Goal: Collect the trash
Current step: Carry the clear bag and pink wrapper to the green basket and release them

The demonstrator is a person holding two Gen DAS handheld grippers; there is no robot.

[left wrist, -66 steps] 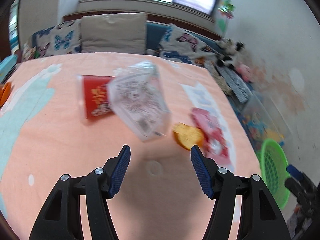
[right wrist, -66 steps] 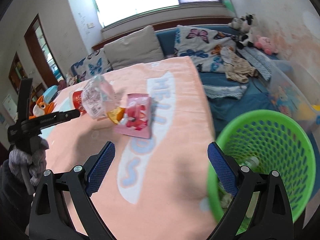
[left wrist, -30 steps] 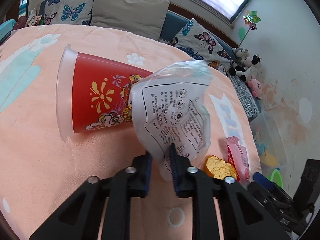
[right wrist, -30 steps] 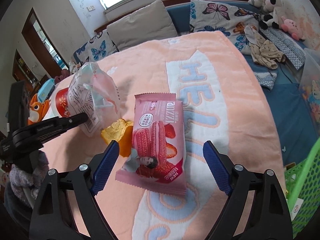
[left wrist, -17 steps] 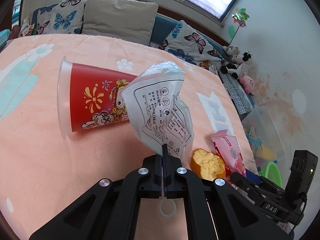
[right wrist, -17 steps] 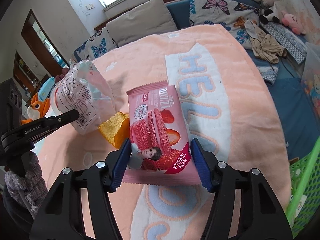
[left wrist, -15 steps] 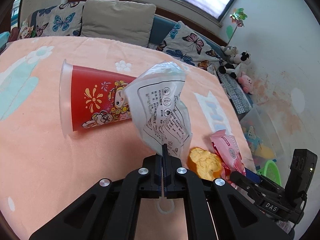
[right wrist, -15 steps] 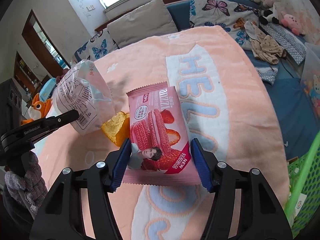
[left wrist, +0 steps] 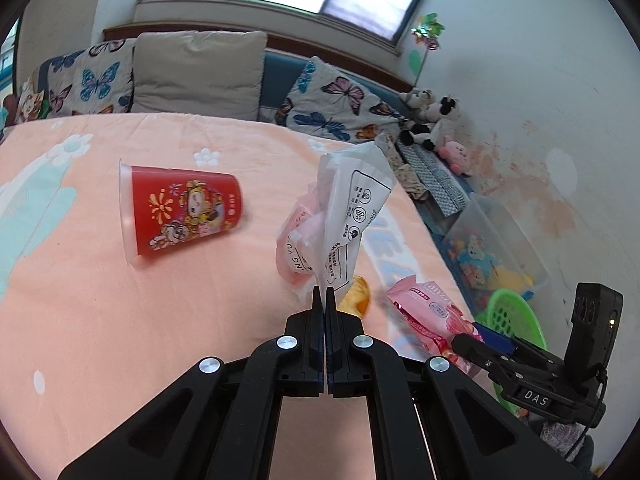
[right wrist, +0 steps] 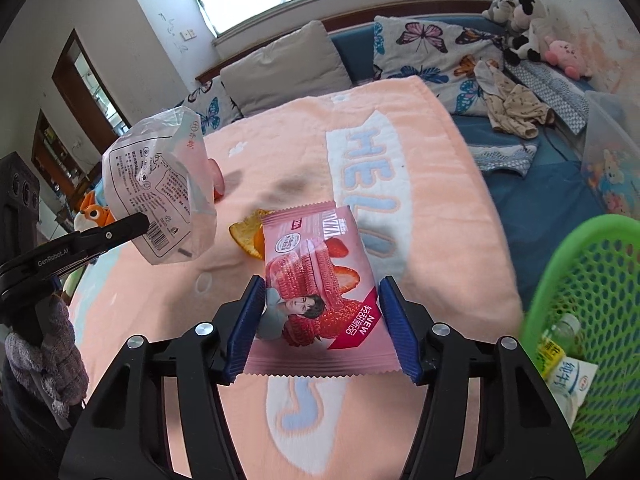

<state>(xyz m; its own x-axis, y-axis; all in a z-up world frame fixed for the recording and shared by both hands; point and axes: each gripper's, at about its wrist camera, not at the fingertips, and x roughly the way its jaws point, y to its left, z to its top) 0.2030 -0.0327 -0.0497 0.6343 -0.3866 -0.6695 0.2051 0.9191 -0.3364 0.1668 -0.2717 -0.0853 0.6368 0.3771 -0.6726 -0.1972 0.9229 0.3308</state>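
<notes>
My left gripper (left wrist: 324, 300) is shut on a clear printed plastic bag (left wrist: 347, 216) and holds it up off the bed; the bag also shows in the right wrist view (right wrist: 160, 188). My right gripper (right wrist: 322, 320) is shut on a pink strawberry snack packet (right wrist: 316, 276), lifted a little above the peach blanket (right wrist: 420, 152); the packet also shows in the left wrist view (left wrist: 428, 312). A red paper cup (left wrist: 180, 210) lies on its side on the blanket. An orange peel (right wrist: 248, 236) lies just behind the packet. A green mesh basket (right wrist: 592, 320) stands at the right.
The basket holds a bottle and a carton (right wrist: 568, 372). Cushions (left wrist: 196, 76) line the back of the bed. Plush toys (left wrist: 432, 120) and a clear storage box (left wrist: 492, 244) sit along the right wall. Clothes (right wrist: 512, 108) lie on the blue mattress.
My left gripper has lifted the plastic bag higher and swung it right, away from the red cup. My right gripper has raised the pink packet and moved toward the green basket.
</notes>
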